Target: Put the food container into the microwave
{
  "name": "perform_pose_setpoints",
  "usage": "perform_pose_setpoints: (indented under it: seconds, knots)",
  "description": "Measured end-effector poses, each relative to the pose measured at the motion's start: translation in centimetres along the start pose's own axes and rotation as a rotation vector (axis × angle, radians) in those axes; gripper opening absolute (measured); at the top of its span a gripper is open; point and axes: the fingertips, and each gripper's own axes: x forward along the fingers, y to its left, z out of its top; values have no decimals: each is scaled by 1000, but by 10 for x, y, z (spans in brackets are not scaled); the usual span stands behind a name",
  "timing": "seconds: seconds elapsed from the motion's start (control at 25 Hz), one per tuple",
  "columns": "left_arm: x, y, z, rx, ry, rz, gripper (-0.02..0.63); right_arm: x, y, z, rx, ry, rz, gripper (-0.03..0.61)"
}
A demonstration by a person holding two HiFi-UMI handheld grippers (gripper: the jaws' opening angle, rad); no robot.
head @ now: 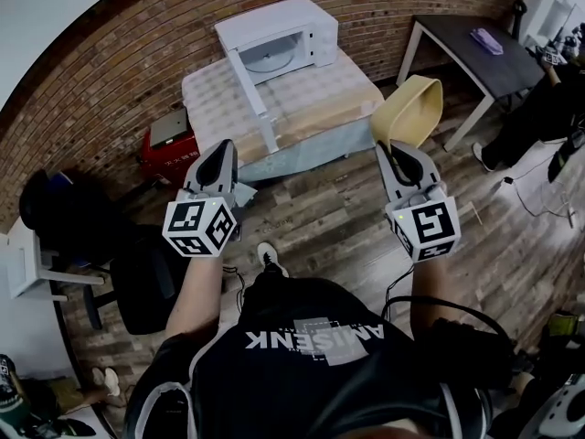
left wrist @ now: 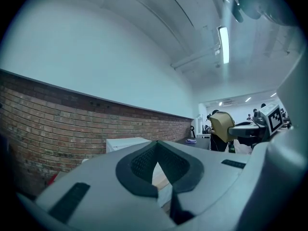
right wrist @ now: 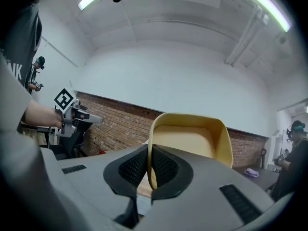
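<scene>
Grey plastic and black ribbed pads come first. Your left hand-held gripper (head: 222, 155) points level with its jaws pressed together at the tips and nothing between them. I judge it is kept spare, perhaps to deal with the door later.

Your right hand-held gripper (head: 391, 154) is pinching the container (head: 409, 108) by one side wall, with one textured pad inside the thin rim and one outside. That edge grip turns the mouth back toward you and the base ahead. The tub should therefore enter the oven before the gripper body gets near the opening. The container is pale yellow-tan, smooth and matte, plastic by the look, and roughly rectangular with rounded corners and flaring walls. It appears empty, and the narrow pinch makes me expect it could swing if jolted.

The container hangs in the air over the brown plank floor (head: 329, 218), well short of its goal.

Beyond the floor is a low worktop (head: 320, 99) under a pale, faintly patterned cover, placed squarely ahead of you. On its far end sits the microwave (head: 311, 26), a white, boxy, hard-shelled oven. Its door (head: 254, 99) is swung wide toward you, so the cavity and the round glass turntable (head: 268, 59) are exposed and ready. A rough red brick wall (head: 137, 53) closes the scene behind.
</scene>
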Motion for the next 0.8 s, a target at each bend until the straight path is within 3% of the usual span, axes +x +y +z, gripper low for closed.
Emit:
perform_pose_setpoints:
  seconds: [0.8]
  knots:
    - [128,132,9,-29,-58,-58,9,169,-17,6,-7,81,-76,43]
